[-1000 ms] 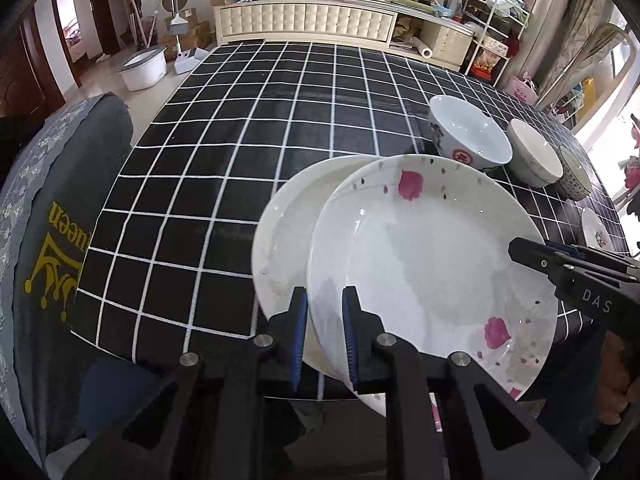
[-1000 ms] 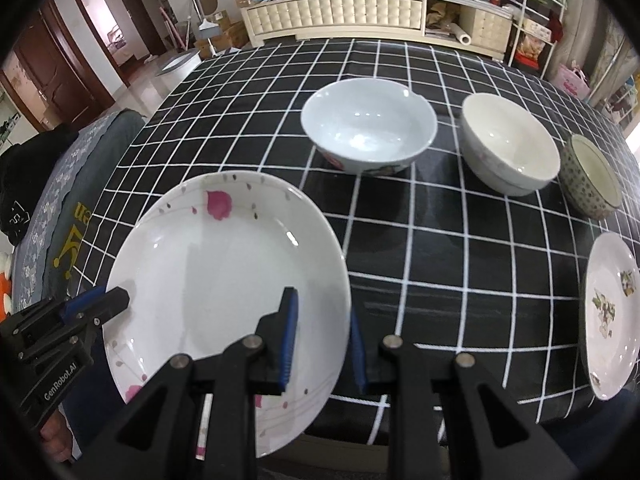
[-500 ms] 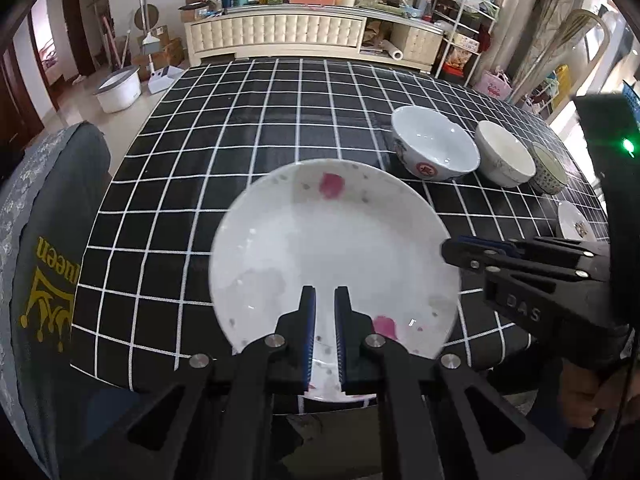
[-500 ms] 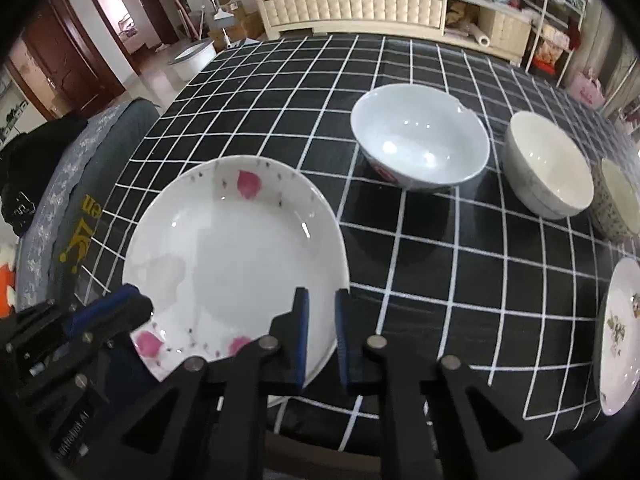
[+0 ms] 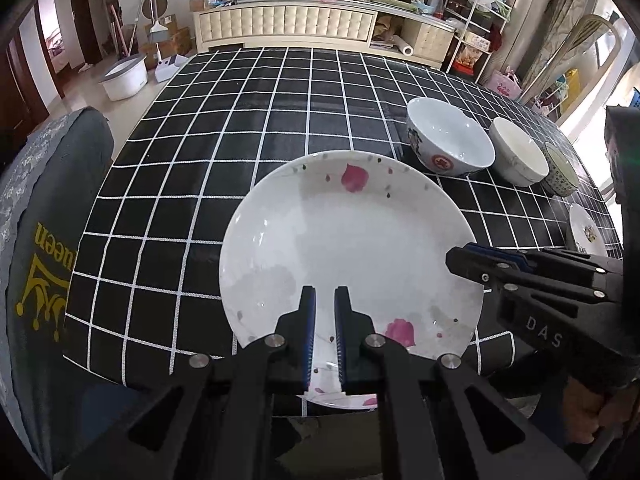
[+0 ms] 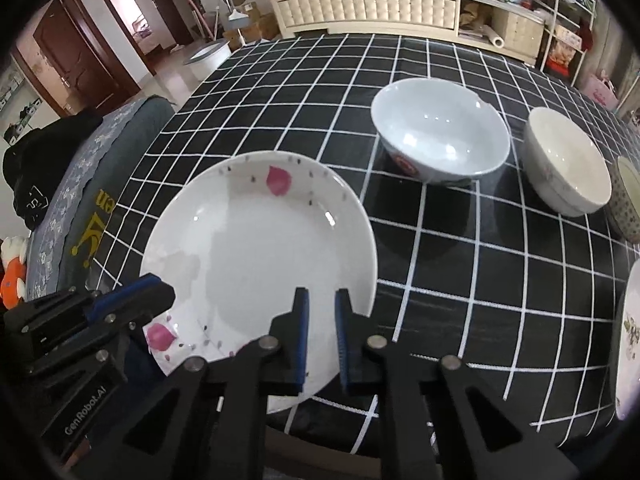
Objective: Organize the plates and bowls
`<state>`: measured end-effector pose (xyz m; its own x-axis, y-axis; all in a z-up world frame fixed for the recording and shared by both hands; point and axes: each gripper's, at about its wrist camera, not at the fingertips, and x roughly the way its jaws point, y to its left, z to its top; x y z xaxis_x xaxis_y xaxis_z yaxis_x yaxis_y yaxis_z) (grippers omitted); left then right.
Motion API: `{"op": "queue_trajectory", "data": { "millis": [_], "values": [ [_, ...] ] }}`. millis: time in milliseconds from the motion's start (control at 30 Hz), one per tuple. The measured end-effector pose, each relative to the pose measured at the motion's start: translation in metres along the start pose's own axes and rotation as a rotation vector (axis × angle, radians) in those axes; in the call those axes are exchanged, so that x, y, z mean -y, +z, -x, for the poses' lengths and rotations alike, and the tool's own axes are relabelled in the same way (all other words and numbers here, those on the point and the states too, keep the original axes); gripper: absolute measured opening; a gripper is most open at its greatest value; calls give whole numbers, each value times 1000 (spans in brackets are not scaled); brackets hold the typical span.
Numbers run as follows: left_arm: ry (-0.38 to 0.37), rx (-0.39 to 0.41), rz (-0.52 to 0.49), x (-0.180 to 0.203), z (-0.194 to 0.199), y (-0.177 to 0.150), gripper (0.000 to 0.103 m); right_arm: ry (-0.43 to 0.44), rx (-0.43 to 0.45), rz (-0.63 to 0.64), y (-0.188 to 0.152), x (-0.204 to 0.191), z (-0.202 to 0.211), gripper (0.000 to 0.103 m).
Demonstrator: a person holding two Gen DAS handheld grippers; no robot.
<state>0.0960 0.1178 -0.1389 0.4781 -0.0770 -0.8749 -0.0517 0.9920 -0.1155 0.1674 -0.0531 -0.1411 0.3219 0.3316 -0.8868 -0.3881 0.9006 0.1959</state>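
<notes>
Two grippers flank pink-petal plate [image 5: 348, 240], rim between fingers.

We are in a lived-in home, in a dining or living room. A large table under a black tablecloth [image 5: 248, 128] with a white grid fills the middle of the frame. Along the top runs a cream tufted sideboard [image 5: 288, 26] crowded with boxes, cups and jars. At upper left we see dark wooden doors [image 6: 76, 60], a white plastic basin [image 5: 122, 78] on the tiled floor and a mop. At upper right stands a wire shelf rack [image 5: 476, 20] of household goods beside curtains.
</notes>
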Motion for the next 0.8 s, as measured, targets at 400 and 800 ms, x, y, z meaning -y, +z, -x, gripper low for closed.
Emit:
{"op": "queue_trajectory", "data": {
  "millis": [400, 800],
  "values": [
    [-4, 33, -22, 20, 11, 4, 19, -44, 39, -10, -1, 15, 23, 17],
    [-19, 109, -76, 60, 44, 13, 31, -105, 153, -42, -8, 42, 75, 56]
  ]
}}
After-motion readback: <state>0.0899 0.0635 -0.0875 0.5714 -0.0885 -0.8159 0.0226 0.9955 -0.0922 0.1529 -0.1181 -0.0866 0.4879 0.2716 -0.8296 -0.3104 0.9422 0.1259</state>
